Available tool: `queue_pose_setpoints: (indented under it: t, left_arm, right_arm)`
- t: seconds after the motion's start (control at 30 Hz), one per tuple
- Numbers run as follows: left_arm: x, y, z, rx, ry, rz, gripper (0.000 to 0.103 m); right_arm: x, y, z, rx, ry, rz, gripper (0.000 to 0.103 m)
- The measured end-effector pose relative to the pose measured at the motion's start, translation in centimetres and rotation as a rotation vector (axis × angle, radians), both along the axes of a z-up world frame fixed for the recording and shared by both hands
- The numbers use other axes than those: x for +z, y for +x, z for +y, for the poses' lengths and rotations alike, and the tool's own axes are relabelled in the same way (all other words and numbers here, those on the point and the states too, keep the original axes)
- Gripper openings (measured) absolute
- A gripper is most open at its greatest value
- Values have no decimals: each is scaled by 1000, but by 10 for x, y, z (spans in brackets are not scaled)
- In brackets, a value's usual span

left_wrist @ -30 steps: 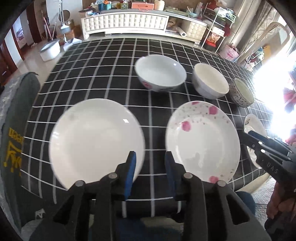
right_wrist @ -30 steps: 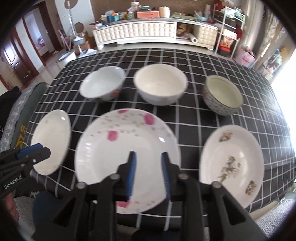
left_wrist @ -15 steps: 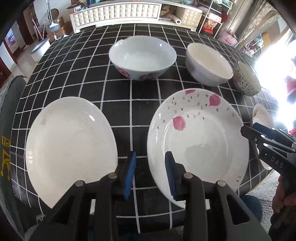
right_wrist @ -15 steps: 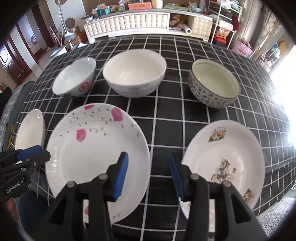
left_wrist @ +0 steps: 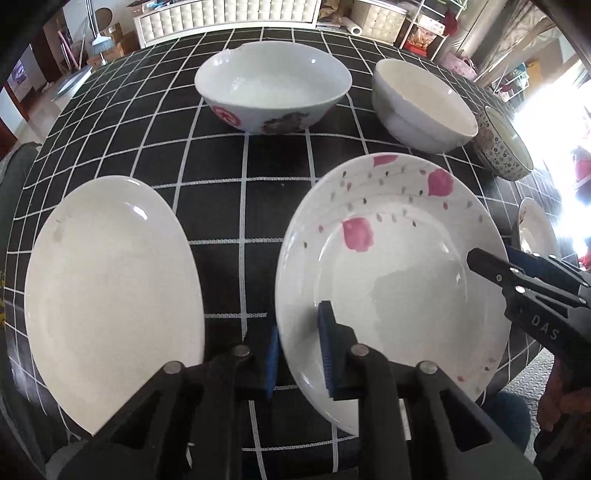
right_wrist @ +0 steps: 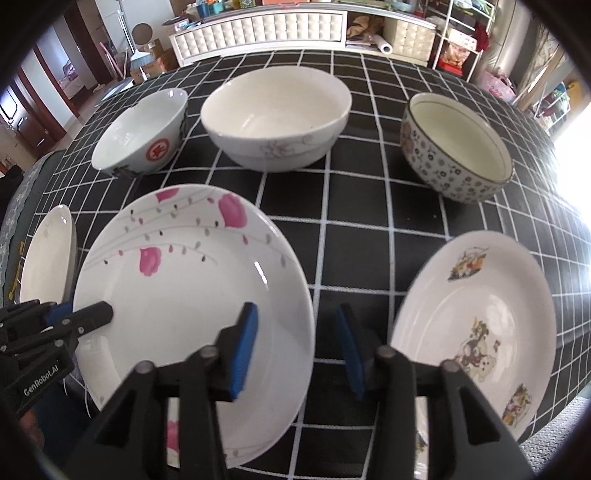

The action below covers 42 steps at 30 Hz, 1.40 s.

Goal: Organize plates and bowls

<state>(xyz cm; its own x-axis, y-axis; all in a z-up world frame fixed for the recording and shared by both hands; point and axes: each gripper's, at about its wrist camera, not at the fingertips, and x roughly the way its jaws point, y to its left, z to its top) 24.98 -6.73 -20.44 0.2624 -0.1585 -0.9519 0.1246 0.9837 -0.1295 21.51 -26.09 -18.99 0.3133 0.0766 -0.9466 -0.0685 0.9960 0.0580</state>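
A pink-flowered plate (left_wrist: 399, 266) (right_wrist: 192, 280) lies at the table's near edge. My left gripper (left_wrist: 299, 350) straddles its left rim, one blue pad inside and one outside, with a gap showing. My right gripper (right_wrist: 293, 347) is open, its left pad over the plate's right rim, its right pad over the cloth. A plain white plate (left_wrist: 107, 291) (right_wrist: 46, 254) lies to the left, a cartoon-print plate (right_wrist: 476, 325) to the right. Behind stand a red-emblem bowl (left_wrist: 273, 88) (right_wrist: 142, 129), a white bowl (left_wrist: 424, 107) (right_wrist: 277, 114) and a flower-patterned bowl (right_wrist: 456, 147) (left_wrist: 504, 151).
The table has a black cloth with a white grid (left_wrist: 277, 166) (right_wrist: 351, 206). Its near edge runs just under both grippers. A white cabinet (right_wrist: 258, 27) and shelves (right_wrist: 461, 44) stand beyond the far side.
Both grippers moved forward and down toward the pink-flowered plate. The left now straddles its left rim. The right gripper has opened wider and sits at its right rim.
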Motion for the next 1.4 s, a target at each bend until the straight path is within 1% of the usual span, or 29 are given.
queue_pose_setpoints:
  t: [0.03,0.1,0.17,0.27,0.37,0.43,0.53,0.7,0.83,1.0,1.07,1.13,1.2,1.4]
  left_arm:
    - [-1,0,-1,-3,2,-2,18]
    - [0,-2,-2,-12,13,-9,18]
    - [0,-3,-7,-24,29,-18,18]
    - [-1,-3,-8,-24,31,-21,18]
    - [3,-3,-4,-20,15,-13,15]
    - [9,-7,0,-15,8,-25,14]
    - [20,-14,3,-25,30,-55,14]
    - [36,-22,17,-15,17,-77,14]
    - [53,-33,40,30,22,-108,14]
    - [65,-43,87,109,22,-126,14]
    - [66,-47,98,144,27,-128,14]
    - [67,-53,120,181,33,-129,14]
    - [67,-56,133,202,37,-127,14]
    - [57,-62,176,268,54,-107,13]
  right_arm:
    - [-2,-1,0,2,10,6,30]
    - [-4,-1,3,3,13,14,29]
    - [-2,-5,3,-6,3,-3,29]
    - [-2,-7,3,-23,2,-9,27]
    - [1,-10,-3,-60,31,5,23]
    - [6,-14,-6,-66,39,0,22]
    - [15,-22,-5,-77,55,-8,22]
    - [30,-27,1,-76,65,-32,22]
    - [43,-28,25,-31,73,-57,22]
    - [51,-13,70,27,95,-69,22]
    - [52,-11,84,54,98,-71,22]
    - [51,-9,104,88,101,-71,22]
    - [49,-6,120,114,103,-67,22]
    - [36,4,163,173,109,-34,22]
